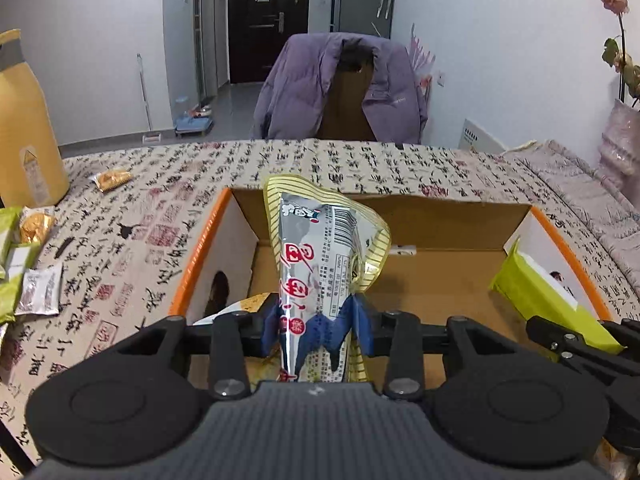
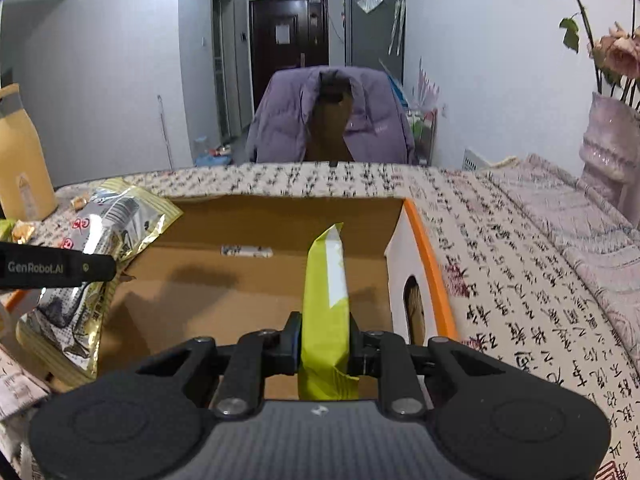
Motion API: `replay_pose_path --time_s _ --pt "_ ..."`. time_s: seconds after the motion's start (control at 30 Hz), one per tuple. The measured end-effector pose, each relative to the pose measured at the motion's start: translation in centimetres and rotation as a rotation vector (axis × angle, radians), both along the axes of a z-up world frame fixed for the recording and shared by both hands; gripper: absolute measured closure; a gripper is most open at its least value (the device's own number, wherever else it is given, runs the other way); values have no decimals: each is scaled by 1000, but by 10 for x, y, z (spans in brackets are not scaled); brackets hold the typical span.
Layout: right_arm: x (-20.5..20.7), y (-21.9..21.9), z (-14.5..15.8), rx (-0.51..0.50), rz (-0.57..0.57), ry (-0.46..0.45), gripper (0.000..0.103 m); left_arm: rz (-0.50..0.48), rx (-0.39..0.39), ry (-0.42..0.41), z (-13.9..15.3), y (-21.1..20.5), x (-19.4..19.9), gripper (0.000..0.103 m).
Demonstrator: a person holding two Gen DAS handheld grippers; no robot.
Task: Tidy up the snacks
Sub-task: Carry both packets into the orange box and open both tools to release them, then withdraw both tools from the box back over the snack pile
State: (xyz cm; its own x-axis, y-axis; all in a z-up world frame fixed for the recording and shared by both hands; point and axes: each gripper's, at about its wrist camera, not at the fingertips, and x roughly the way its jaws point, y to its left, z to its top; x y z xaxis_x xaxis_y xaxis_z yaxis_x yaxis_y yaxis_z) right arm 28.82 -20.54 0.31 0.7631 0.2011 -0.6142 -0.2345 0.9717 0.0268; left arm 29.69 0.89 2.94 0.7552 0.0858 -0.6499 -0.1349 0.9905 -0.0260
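The left gripper (image 1: 318, 326) clenches a silver-and-gold packet (image 1: 324, 264), held upright over the near left part of the open box (image 1: 440, 280). The right gripper (image 2: 325, 344) grips a green packet (image 2: 325, 300), standing on edge over the box's right side, near the orange-trimmed wall. Loose snacks (image 1: 28, 264) lie on the patterned tablecloth (image 1: 168, 208) left of the box, by a yellow bottle (image 1: 24, 136). Beyond the table, a purple jacket (image 1: 340, 84) hangs over a chair.

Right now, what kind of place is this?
Most likely a small apartment's living area: a dark entry door down the hallway, a purple jacket draped over a chair, and a cloth-covered table with a vase of flowers.
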Motion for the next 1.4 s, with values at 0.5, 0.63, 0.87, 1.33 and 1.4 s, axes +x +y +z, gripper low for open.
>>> replay_pose_path --time_s 0.5,0.63,0.87,1.33,1.4 --pt "-36 -14 27 8 15 -78 0 -2 11 -170 31 8 -56 0" --pt "-49 -19 33 27 16 -95 0 6 0 -193 36 16 -74 0" --pt "-80 -23 39 35 33 -135 0 7 -41 -230 42 28 -106 0" --pt "-146 -33 40 80 77 -180 0 -47 -59 -304 32 22 -180 0" --pt "-154 -35 39 90 78 -182 0 -54 -51 -318 28 20 -193 0"
